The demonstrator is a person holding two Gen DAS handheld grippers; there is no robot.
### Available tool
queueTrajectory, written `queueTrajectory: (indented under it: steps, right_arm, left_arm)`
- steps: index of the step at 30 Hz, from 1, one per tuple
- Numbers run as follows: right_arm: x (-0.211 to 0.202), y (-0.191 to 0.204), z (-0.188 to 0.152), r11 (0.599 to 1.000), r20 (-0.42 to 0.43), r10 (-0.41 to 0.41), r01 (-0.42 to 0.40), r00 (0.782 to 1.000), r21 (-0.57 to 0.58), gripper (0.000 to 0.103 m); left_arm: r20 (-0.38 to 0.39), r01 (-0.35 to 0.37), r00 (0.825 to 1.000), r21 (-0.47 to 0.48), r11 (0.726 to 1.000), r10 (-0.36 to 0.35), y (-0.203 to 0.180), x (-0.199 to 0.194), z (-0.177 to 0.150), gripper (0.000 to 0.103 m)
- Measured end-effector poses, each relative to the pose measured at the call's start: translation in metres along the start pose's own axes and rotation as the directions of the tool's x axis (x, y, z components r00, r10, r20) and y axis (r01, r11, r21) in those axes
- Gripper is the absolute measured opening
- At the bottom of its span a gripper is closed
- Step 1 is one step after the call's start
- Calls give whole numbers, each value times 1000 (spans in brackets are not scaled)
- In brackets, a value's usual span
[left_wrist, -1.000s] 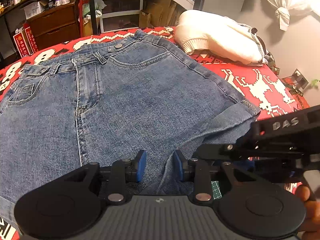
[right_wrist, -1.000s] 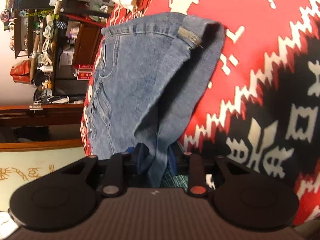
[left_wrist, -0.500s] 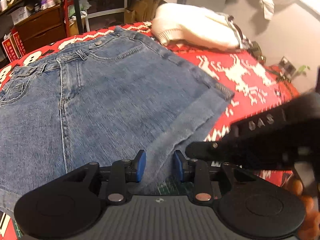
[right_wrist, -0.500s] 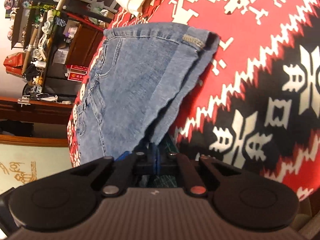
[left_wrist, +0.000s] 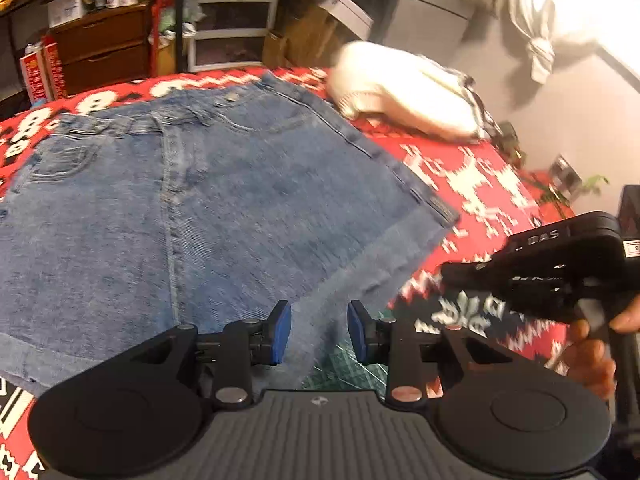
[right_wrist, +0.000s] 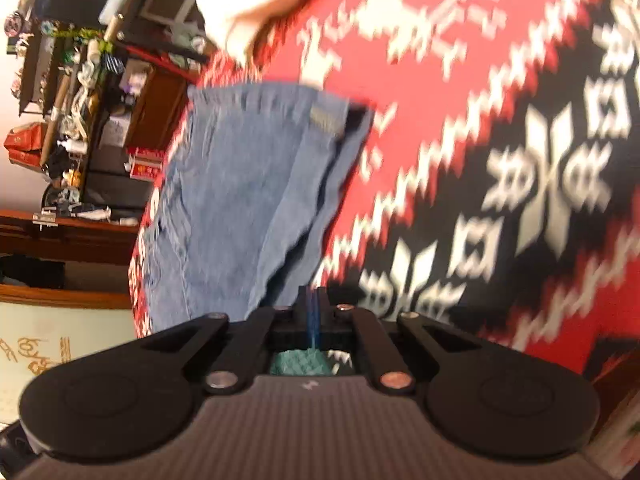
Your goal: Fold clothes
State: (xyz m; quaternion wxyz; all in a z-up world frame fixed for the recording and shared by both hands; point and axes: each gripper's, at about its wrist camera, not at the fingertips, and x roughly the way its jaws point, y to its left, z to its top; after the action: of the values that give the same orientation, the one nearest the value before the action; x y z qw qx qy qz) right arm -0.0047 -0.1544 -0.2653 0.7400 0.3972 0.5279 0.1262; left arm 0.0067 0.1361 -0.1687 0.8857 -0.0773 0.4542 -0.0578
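Blue denim shorts [left_wrist: 224, 208] lie spread flat on a red patterned blanket [left_wrist: 472, 184]. My left gripper [left_wrist: 318, 332] hovers over the near leg hem. It is open, with denim showing in the gap between the blue pads [left_wrist: 282, 330], which do not press on it. My right gripper [right_wrist: 314, 312] is shut, pads together. The hem of the shorts [right_wrist: 280, 200] tapers down to just left of its fingers, and I see no cloth between the pads. In the left wrist view the right gripper [left_wrist: 444, 276] sits a little off the hem's right edge, held by a hand [left_wrist: 592, 356].
A white sweater [left_wrist: 404, 88] lies at the blanket's far right corner. Drawers and shelves [left_wrist: 228, 12] stand behind the bed, and a wall [left_wrist: 580, 120] runs along the right. A green cutting mat [left_wrist: 340, 372] shows under the near edge.
The right jaws closed from around the hem to fully shut. Both grippers drew back and up from the shorts. The bunched hem fold now lies flatter.
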Motion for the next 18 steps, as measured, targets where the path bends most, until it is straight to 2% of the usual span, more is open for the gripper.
queueTrajectory:
  steps: [4, 8, 12, 13, 16, 18]
  right_arm:
    - [-15, -1, 27, 999, 90, -1, 5, 996, -44, 2]
    - [-10, -6, 54, 999, 107, 41, -40, 993, -14, 7]
    - [2, -11, 70, 1000, 119, 31, -30, 992, -5, 6]
    - [8, -12, 72, 1000, 120, 29, -30, 992, 1, 0]
    - [15, -24, 81, 996, 116, 69, -75, 991, 54, 0]
    - [17, -28, 87, 996, 127, 62, -69, 990, 56, 0]
  left_arm:
    - [-29, -29, 999, -39, 999, 28, 9, 10, 3, 31]
    - [-60, -56, 997, -57, 997, 52, 15, 19, 1, 31]
    - [-73, -90, 993, -1, 996, 89, 15, 22, -10, 32]
    - [-74, -96, 993, 13, 995, 97, 14, 22, -12, 32]
    - [-71, -104, 992, 52, 993, 108, 13, 20, -18, 32]
    - [-70, -102, 992, 68, 992, 107, 14, 18, -20, 32]
